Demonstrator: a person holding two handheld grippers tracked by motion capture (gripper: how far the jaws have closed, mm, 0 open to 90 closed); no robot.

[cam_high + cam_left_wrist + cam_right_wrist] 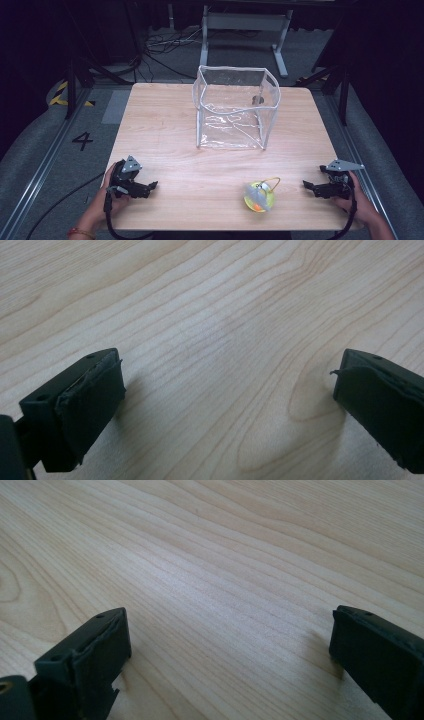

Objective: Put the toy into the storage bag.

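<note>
Work on the yellow ball had not begun; nothing was gripped.

Grippers rested at the near corners of the wooden table [165,125]: the left gripper [150,186] and the right gripper [308,186] both stood with jaws spread wide over bare wood, as each gripper view confirmed. The yellow ball [259,196], with its thin loop, lay near the front edge between them, closer to the right gripper and untouched. The clear plastic bag [235,107] stood upright and open-topped farther back, well apart from the ball. By my judgement, picking up, carrying and dropping it in all remained.
</note>
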